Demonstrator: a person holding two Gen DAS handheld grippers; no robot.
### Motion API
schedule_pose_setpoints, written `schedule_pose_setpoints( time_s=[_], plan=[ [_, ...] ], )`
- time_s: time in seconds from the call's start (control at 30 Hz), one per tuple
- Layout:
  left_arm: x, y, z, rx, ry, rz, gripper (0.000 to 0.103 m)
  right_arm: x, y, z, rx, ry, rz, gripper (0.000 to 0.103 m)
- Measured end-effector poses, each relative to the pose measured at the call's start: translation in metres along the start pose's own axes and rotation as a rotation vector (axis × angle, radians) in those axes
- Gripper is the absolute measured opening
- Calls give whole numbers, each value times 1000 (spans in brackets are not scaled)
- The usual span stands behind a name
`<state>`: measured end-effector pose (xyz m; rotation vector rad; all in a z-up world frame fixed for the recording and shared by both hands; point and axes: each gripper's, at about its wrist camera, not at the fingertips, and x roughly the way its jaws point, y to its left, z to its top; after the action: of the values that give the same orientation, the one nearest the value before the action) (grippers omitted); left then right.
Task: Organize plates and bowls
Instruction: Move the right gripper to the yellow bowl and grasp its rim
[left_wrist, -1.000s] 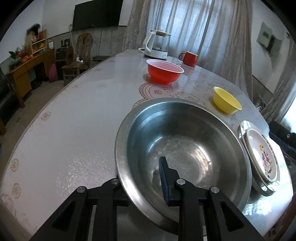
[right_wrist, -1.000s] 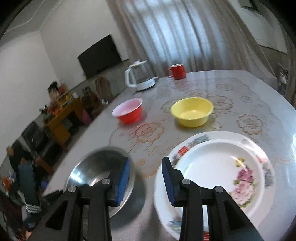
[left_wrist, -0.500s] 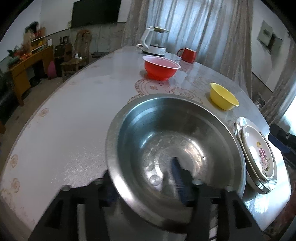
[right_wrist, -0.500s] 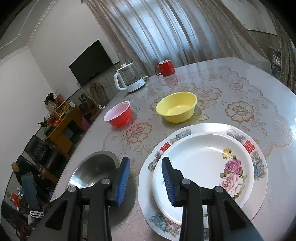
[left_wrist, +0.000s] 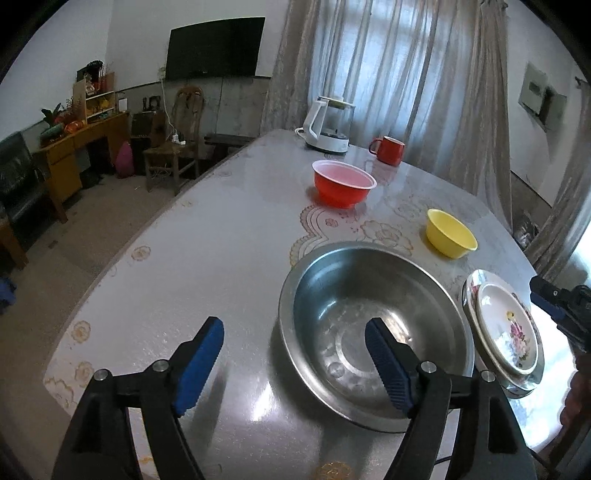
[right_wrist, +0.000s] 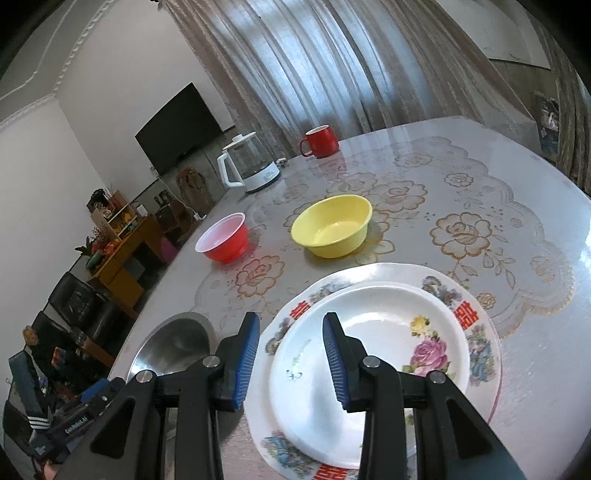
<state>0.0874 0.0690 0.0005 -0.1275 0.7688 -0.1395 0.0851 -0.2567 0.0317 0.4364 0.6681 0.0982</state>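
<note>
Plates and bowls are sitting spread over a round table (left_wrist: 207, 236) with a flowered cover. The steel bowl (left_wrist: 373, 332) is resting near the table's front edge, and the left gripper (left_wrist: 293, 354) is hanging above it with its jaws spread wide, gripping nothing; one blue pad is showing over the bowl's inside and the other over bare table. Just beside the bowl, a small rose plate (right_wrist: 373, 354) is lying stacked on a larger patterned plate (right_wrist: 476, 332). The right gripper (right_wrist: 291, 363) is hovering over the near-left edge of this stack, its jaws apart and holding nothing. Farther back, a yellow bowl (right_wrist: 332, 225) and a red bowl (right_wrist: 225, 242) are standing apart from each other. Beyond them, a kettle (right_wrist: 249, 166) and a red mug (right_wrist: 321, 142) are sitting near the curtains (right_wrist: 332, 66).
</note>
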Motion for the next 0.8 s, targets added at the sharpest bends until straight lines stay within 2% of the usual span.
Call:
schedule_pose_setpoints(
  time_s=[0.17,0.3,0.43,0.5,0.6,0.8],
  plan=[
    [-3,-7,5,7,-17,-19,84,-5,-8,3,-8,-8,-20,35],
    [5,-22,13,34,5,-47,84,-3,-17,6,-23,1,-43,35],
    [2,-37,23,87,-6,-69,84,7,-26,21,-23,29,-67,35],
    [1,-44,28,106,-7,-79,90,13,-28,27,-40,59,-93,35],
    [7,-54,36,133,1,-85,90,22,-33,36,-72,99,-128,35],
    [17,-79,50,171,26,-121,90,33,-55,57,-66,126,-156,35]
  ],
)
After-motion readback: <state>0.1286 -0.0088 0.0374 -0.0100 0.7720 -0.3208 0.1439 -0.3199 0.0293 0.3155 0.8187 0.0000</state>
